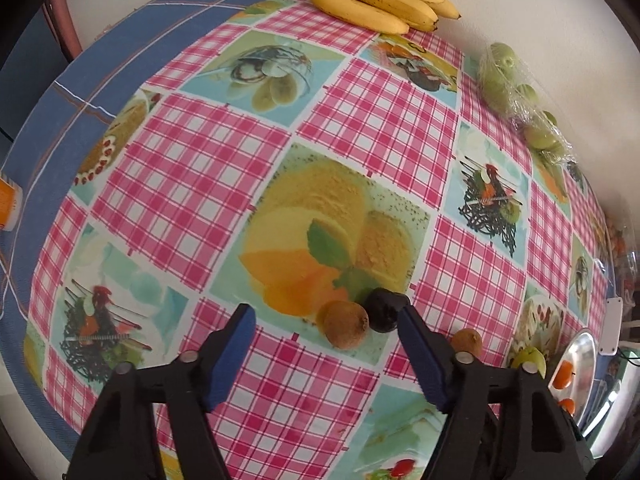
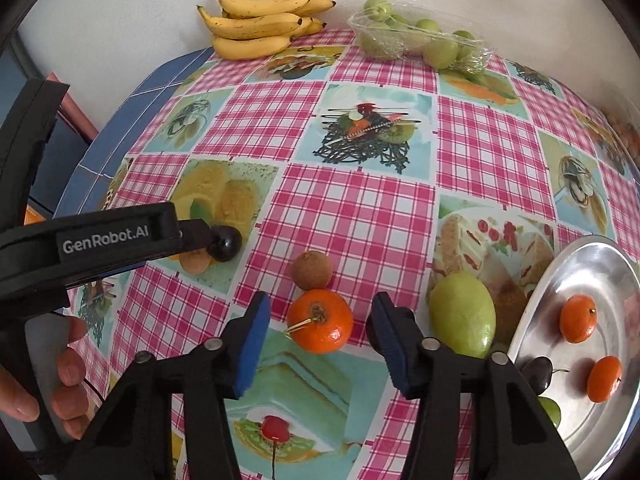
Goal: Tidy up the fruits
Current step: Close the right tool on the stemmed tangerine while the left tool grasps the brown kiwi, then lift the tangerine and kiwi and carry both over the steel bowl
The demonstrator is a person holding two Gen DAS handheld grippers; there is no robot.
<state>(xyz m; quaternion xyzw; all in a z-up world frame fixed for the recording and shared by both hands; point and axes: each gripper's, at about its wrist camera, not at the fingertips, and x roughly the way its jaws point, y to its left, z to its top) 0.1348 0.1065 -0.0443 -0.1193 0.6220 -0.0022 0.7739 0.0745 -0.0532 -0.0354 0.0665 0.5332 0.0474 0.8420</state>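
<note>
Low in the right wrist frame, your right gripper (image 2: pixel 316 322) straddles a bright mandarin (image 2: pixel 320 321), stalk up, glossy skin, jaws partway in and clear of it on both sides. At mid-left your left gripper (image 2: pixel 218 242) has one finger against a dark plum (image 2: pixel 227 243), a brown kiwi (image 1: pixel 345 324) between its half-open jaws, untouched. Two more mandarins lie in the steel tray (image 2: pixel 592 268) at right.

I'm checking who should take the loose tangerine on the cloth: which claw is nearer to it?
Right. The right claw has the tangerine between its open fingers, not pressed. The left claw is off to the left, by the dark plum.
</note>
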